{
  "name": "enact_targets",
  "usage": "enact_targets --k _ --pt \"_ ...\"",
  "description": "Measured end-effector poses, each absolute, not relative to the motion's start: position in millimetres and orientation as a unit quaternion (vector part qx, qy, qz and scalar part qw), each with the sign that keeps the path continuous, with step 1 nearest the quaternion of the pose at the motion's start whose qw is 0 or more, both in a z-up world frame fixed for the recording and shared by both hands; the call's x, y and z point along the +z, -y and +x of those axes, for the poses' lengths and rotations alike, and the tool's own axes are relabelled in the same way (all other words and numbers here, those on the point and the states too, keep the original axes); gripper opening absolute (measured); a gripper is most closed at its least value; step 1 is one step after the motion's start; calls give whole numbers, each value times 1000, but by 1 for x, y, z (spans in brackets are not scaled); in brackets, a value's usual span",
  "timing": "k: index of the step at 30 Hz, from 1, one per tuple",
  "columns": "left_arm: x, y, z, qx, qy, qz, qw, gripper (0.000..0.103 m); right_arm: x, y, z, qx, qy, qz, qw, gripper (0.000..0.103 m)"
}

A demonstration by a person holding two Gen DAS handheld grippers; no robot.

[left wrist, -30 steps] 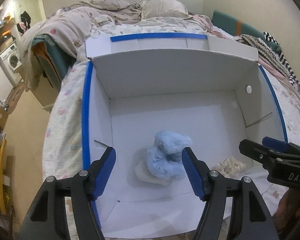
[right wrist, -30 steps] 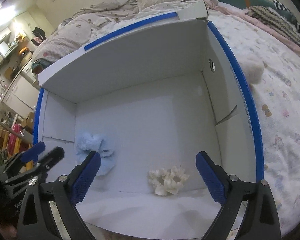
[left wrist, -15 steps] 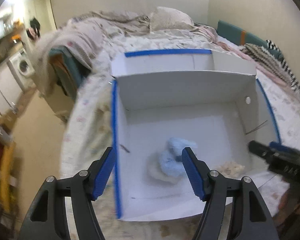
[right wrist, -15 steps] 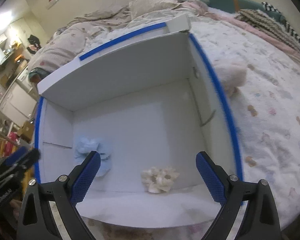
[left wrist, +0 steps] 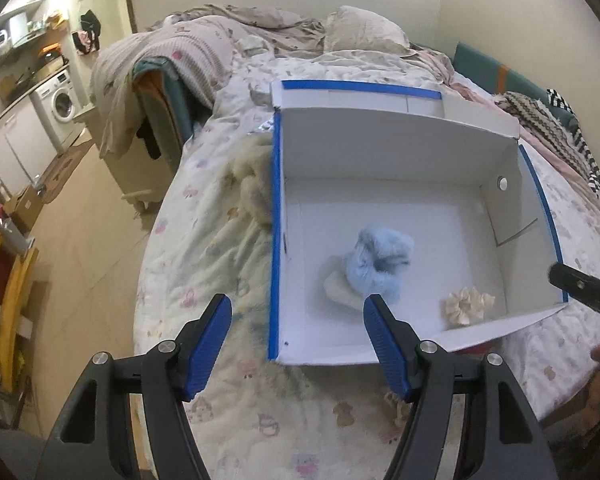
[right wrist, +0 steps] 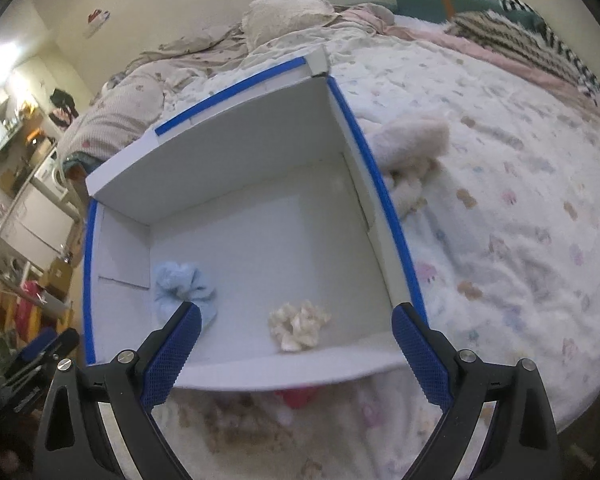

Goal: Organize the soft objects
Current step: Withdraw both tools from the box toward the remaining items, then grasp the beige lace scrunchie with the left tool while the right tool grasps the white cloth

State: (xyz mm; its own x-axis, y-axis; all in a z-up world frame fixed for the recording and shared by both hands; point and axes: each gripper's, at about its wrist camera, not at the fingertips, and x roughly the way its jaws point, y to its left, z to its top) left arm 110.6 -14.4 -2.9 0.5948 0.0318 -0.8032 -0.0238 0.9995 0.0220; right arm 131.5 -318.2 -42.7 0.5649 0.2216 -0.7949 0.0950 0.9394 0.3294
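In white box (left wrist: 400, 160): blue scrunchie (left wrist: 380, 266), cream scrunchie (left wrist: 469, 304).

My fingers (left wrist: 214, 346) wear blue pads on black frames. The white box (left wrist: 380, 152) has blue-taped edges. Inside it lie a pale blue plush (left wrist: 380, 266) and a cream scrunchie (left wrist: 468, 304). The bedspread (right wrist: 520, 200) is white with small pastel prints.

Left of the bed (left wrist: 204, 216): washing machine (left wrist: 62, 104), brown cartons (left wrist: 28, 204), perhaps a yellow chair (left wrist: 10, 300); pillow (right wrist: 288, 12) at its head.
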Motion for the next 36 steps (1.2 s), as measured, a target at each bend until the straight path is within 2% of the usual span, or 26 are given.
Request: enact_targets --k 12,13,20,22,27,28,29,31,32,33,36 --pt "-40 -15 87 49 -497 -15 866 66 -64 327 86 61 -502 205 838 102" --pt "-45 -16 85 42 -506 -21 861 66 -68 324 87 68 -509 210 832 99" --pt "-59 -14 84 30 -536 -37 843 66 -116 288 108 97 -584 223 775 59" --pt "-58 -14 84 28 -536 -38 843 66 -129 279 114 94 -599 223 763 54" --pt "-61 -19 84 30 -539 -42 841 66 -144 262 126 69 -616 198 759 54" --pt "-61 -20 84 31 -541 -44 839 66 -145 259 127 67 -617 196 759 46" --pt "-62 -21 84 30 -543 -45 838 66 -147 256 127 69 -619 193 758 34" --pt "-66 -22 84 27 -549 -50 834 66 -148 250 127 74 -622 183 757 25" --pt "-68 -22 84 23 -553 -54 831 66 -147 249 126 76 -622 179 759 15" --pt "-72 -20 85 16 -561 -59 826 66 -146 247 124 78 -620 174 761 10" --pt "-81 -8 85 -11 -578 -68 813 66 -138 249 117 83 -607 176 770 8"
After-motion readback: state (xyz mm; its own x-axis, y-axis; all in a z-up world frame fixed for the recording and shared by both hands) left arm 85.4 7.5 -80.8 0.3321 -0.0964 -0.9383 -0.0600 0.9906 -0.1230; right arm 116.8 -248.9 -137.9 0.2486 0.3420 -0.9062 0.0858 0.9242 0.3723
